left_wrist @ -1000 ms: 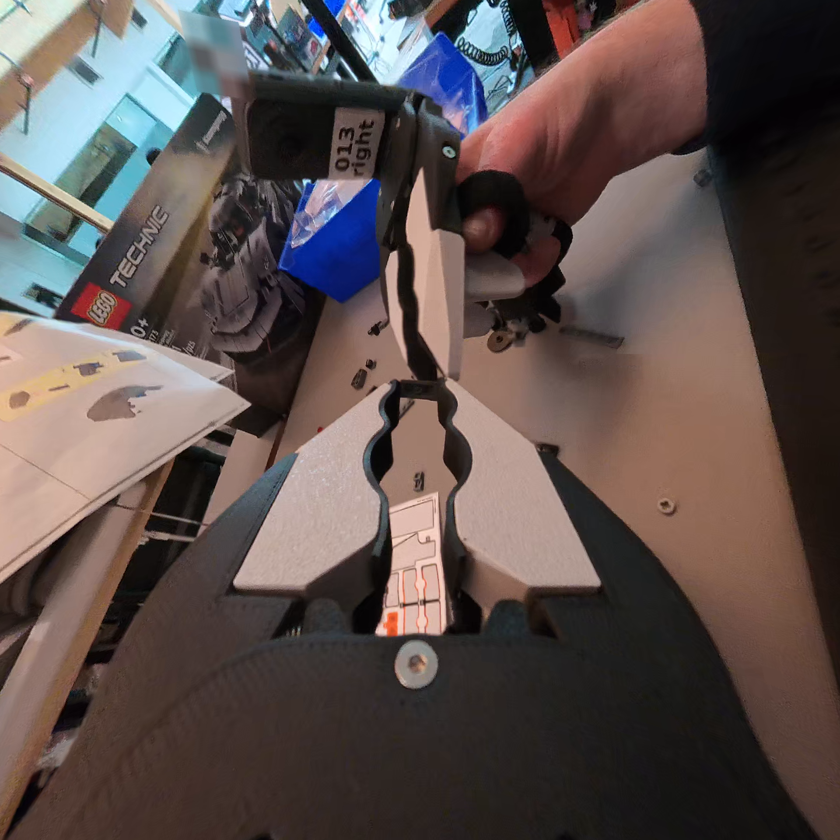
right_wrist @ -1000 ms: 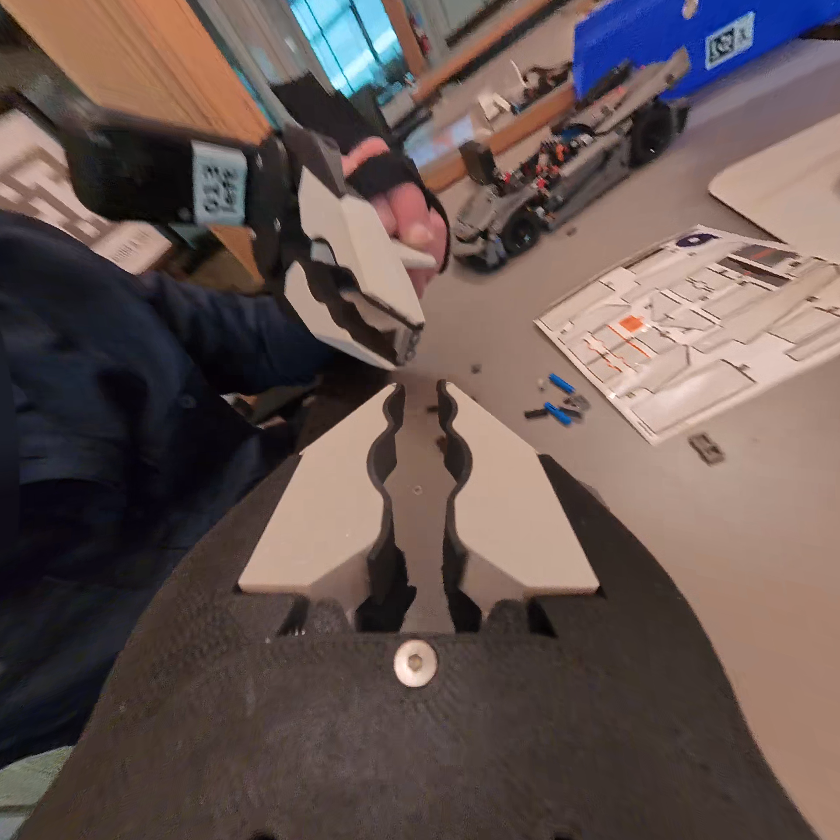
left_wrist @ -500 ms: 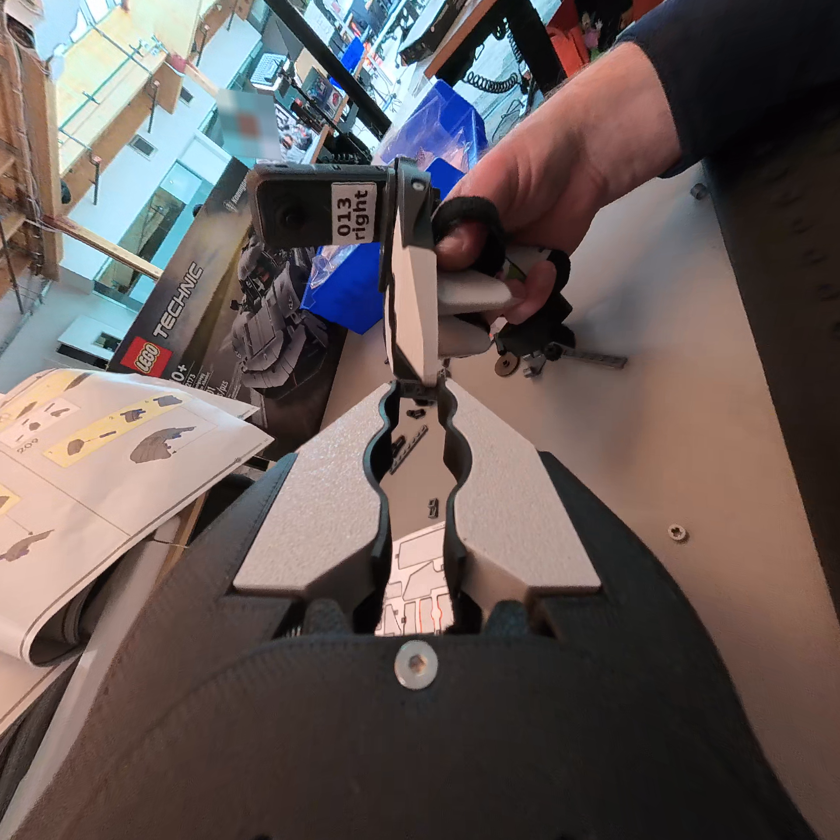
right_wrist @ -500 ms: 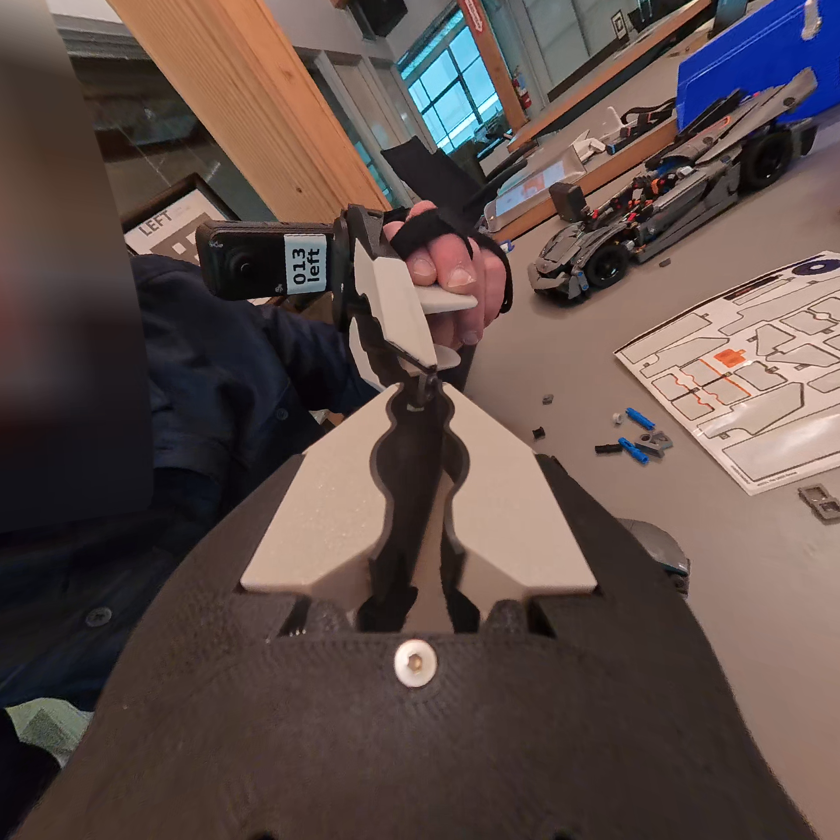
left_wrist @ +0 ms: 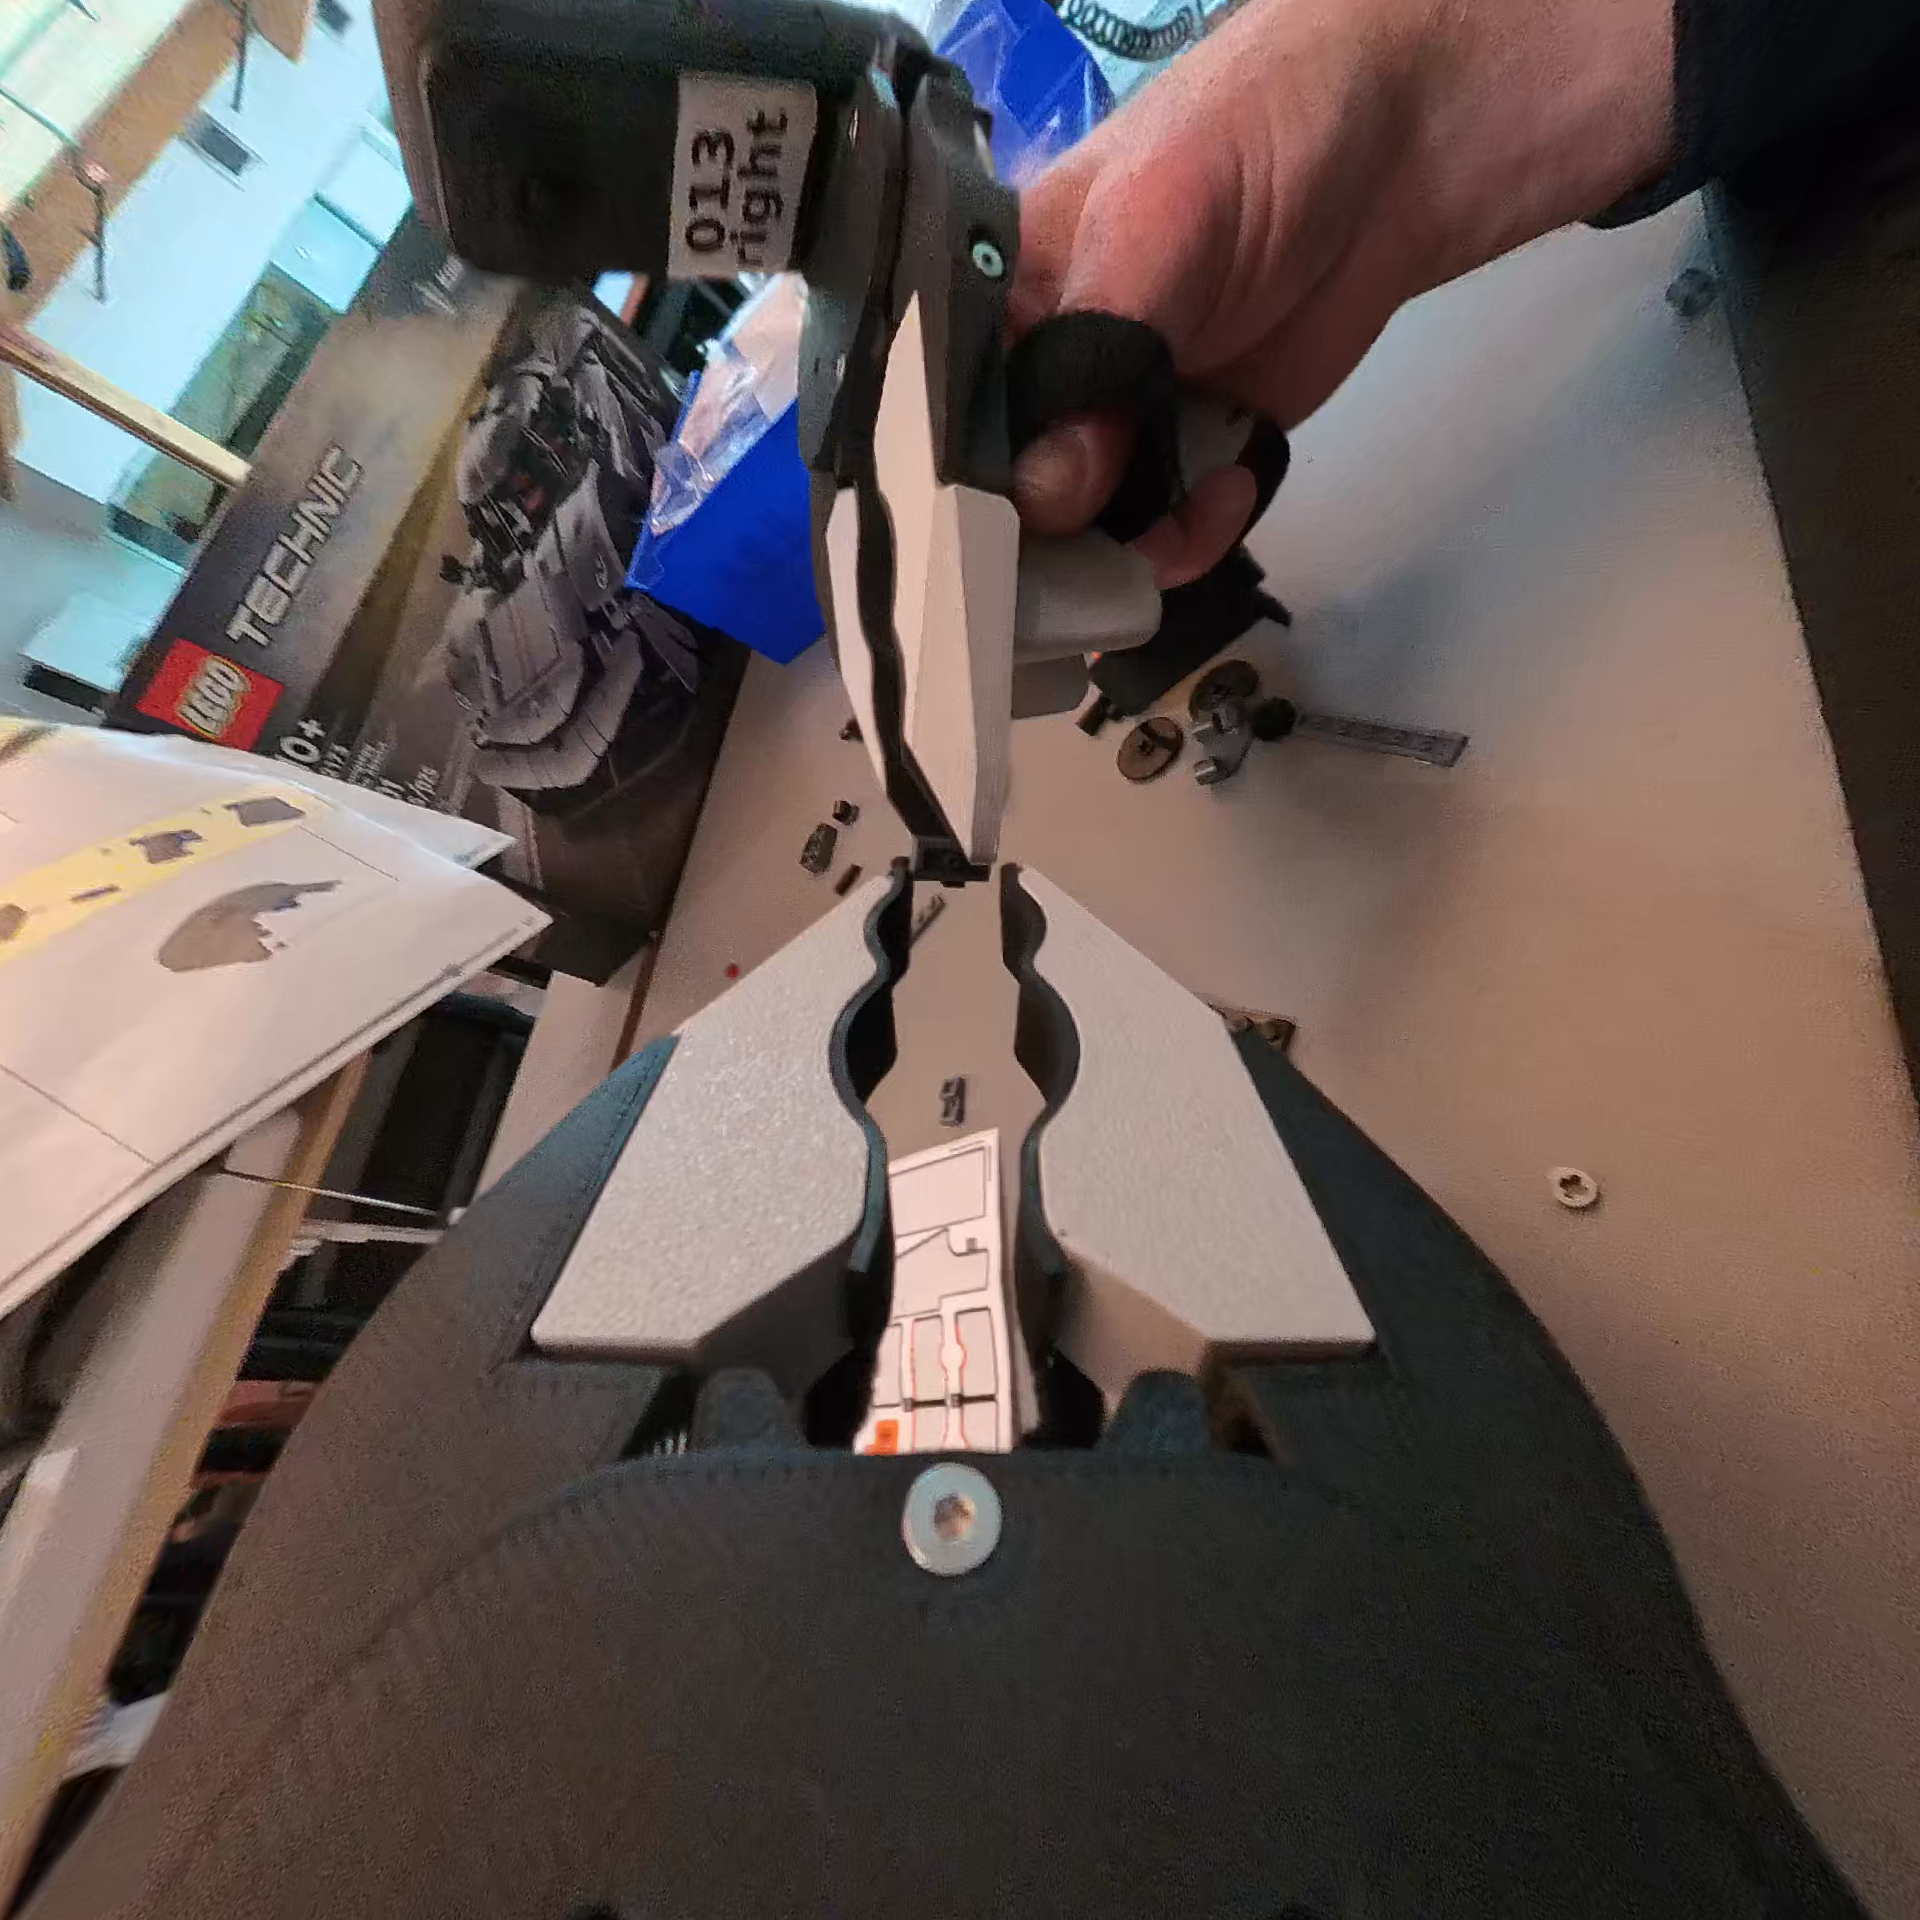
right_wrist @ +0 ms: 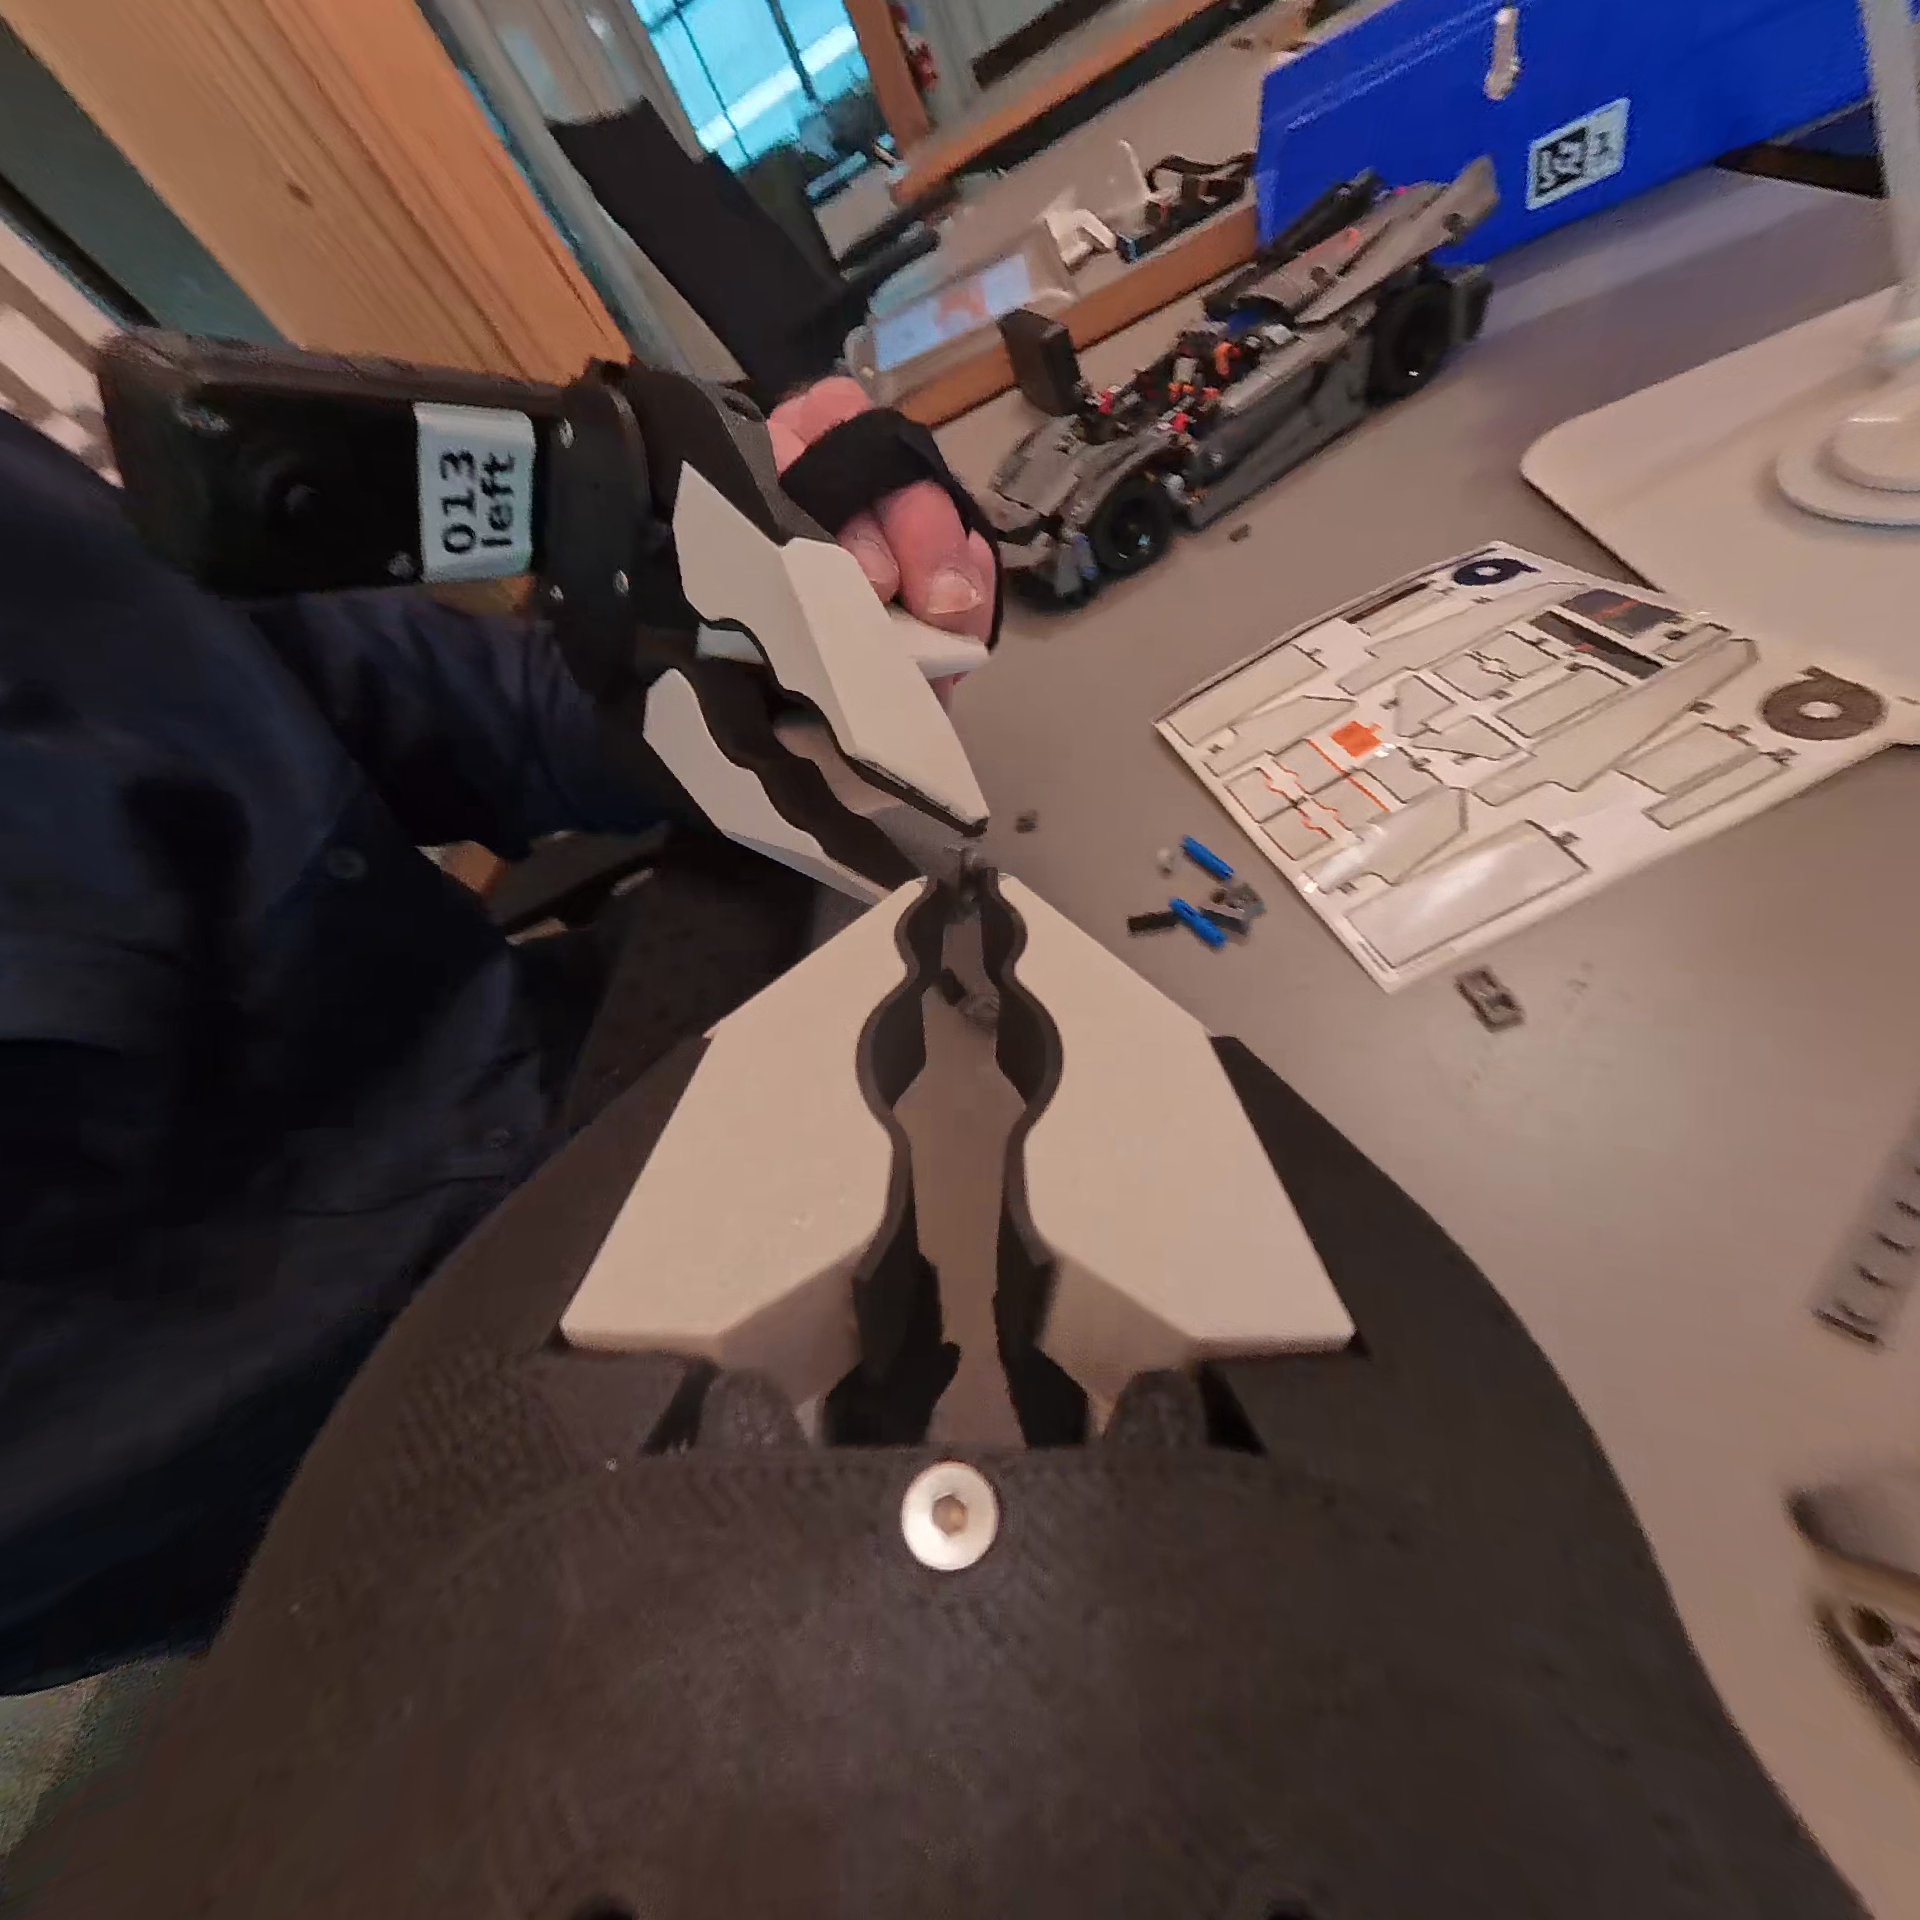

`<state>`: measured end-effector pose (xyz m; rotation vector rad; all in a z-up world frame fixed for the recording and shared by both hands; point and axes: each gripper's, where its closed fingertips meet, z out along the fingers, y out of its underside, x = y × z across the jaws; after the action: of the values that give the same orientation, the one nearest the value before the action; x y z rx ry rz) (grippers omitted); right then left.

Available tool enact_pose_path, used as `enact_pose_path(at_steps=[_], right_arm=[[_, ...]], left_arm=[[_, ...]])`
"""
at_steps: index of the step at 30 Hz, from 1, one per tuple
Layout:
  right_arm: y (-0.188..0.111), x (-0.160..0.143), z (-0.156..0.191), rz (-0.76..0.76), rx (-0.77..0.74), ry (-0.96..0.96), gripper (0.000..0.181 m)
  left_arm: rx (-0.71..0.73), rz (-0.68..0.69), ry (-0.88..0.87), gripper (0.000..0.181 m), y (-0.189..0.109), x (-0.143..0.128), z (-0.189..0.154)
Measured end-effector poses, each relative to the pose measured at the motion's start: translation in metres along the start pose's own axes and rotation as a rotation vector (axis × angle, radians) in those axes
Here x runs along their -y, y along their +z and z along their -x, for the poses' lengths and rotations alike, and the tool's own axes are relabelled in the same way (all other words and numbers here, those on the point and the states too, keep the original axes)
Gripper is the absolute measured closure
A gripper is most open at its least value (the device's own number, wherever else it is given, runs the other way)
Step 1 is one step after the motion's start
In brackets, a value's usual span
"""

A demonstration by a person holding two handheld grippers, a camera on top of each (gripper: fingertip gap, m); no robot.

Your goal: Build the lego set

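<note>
1. The left gripper has its fingers apart, with a clear gap at the tips and nothing between them
2. The right gripper has its fingers clamped on a small dark piece at the very tips
3. The two grippers meet tip to tip above the tabletop; in the left wrist view the piece sits in the right gripper's tips, just at the opening of the left fingers
4. A hand with a black finger strap holds the right gripper, and another hand holds the left one
5. The half-built grey car stands well apart on the far tabletop, beside a blue box
6. A sticker sheet lies flat to the right; near its left corner are blue pins and small dark bits
7. The set's box leans at the left, with an open manual in front of it and a blue bin beside it
8. Dark gears lie under the hand
</note>
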<state>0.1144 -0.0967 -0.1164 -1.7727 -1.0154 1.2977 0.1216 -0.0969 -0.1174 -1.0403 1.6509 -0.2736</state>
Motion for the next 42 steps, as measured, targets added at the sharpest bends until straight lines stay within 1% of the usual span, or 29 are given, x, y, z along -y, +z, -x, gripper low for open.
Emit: enact_pose_path(at_steps=[3, 4, 7, 8, 11, 14, 18, 21, 24, 29, 34, 36, 42], right_arm=[[-0.003, -0.008, -0.013, 0.050, -0.082, -0.016, 0.176], [-0.004, -0.012, -0.019, 0.076, -0.119, -0.030, 0.176], [-0.007, -0.023, -0.032, 0.153, -0.217, -0.085, 0.176], [-0.008, -0.026, -0.035, 0.179, -0.243, -0.099, 0.176], [-0.009, -0.037, -0.045, 0.257, -0.310, -0.134, 0.176], [-0.008, -0.045, -0.049, 0.304, -0.334, -0.148, 0.176], [-0.006, -0.055, -0.053, 0.364, -0.354, -0.168, 0.176], [-0.006, -0.060, -0.055, 0.400, -0.364, -0.184, 0.176], [-0.004, -0.066, -0.056, 0.436, -0.370, -0.207, 0.176], [-0.001, -0.072, -0.054, 0.484, -0.367, -0.270, 0.176], [0.007, -0.078, -0.044, 0.532, -0.336, -0.408, 0.176], [0.011, -0.079, -0.039, 0.547, -0.321, -0.463, 0.176], [0.015, -0.085, -0.038, 0.631, -0.360, -0.662, 0.176]], left_arm=[[-0.075, 0.059, -0.086, 0.163, 0.007, -0.015, -0.007], [-0.110, 0.097, -0.121, 0.159, 0.010, -0.023, -0.012], [-0.247, 0.227, -0.234, 0.138, 0.020, -0.045, -0.038], [-0.269, 0.271, -0.262, 0.133, 0.023, -0.052, -0.045], [-0.315, 0.369, -0.344, 0.127, 0.028, -0.066, -0.058], [-0.338, 0.384, -0.417, 0.129, 0.031, -0.069, -0.061], [-0.367, 0.419, -0.457, 0.132, 0.035, -0.076, -0.067], [-0.369, 0.419, -0.482, 0.134, 0.038, -0.076, -0.065], [-0.386, 0.408, -0.470, 0.134, 0.040, -0.077, -0.063], [-0.482, 0.390, -0.360, 0.136, 0.037, -0.078, -0.065], [-0.598, 0.354, -0.252, 0.136, 0.032, -0.079, -0.067], [-0.649, 0.318, -0.219, 0.136, 0.031, -0.077, -0.069], [-0.710, 0.279, -0.219, 0.138, 0.028, -0.073, -0.072]])
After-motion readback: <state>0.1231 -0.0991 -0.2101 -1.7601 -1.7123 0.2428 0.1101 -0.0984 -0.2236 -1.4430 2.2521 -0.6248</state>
